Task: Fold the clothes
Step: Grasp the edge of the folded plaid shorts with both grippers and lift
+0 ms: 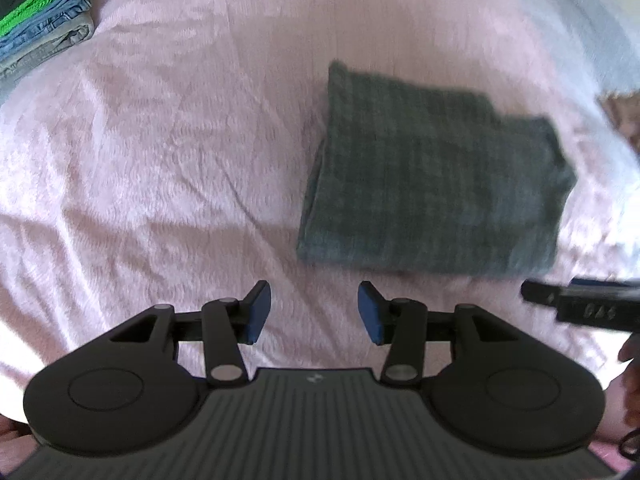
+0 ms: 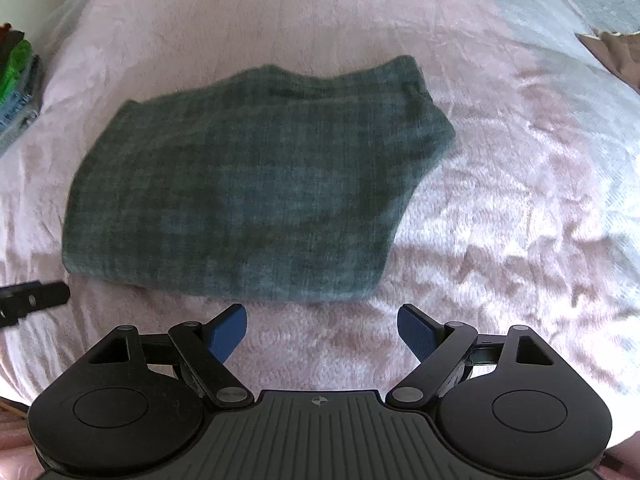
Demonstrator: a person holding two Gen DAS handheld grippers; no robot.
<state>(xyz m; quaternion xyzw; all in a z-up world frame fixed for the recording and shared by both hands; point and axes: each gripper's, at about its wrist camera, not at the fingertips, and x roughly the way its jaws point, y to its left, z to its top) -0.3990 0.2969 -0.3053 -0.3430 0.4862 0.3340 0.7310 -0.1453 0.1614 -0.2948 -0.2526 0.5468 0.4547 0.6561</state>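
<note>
A dark green checked garment, folded into a thick rectangle, lies on the pink bedspread. My left gripper hovers over bare bedspread just in front of the garment's near left corner, jaws open, nothing between the blue pads. In the right wrist view the same garment fills the middle, and my right gripper stands wide open just short of its near edge, empty. The tip of the right gripper shows at the left view's right edge; the left gripper's tip shows at the right view's left edge.
A stack of folded clothes, green, blue and grey, sits at the far left of the bed, also seen as the stack in the right wrist view. A brown patterned item lies at the far right. A light grey cloth covers the bed's far right.
</note>
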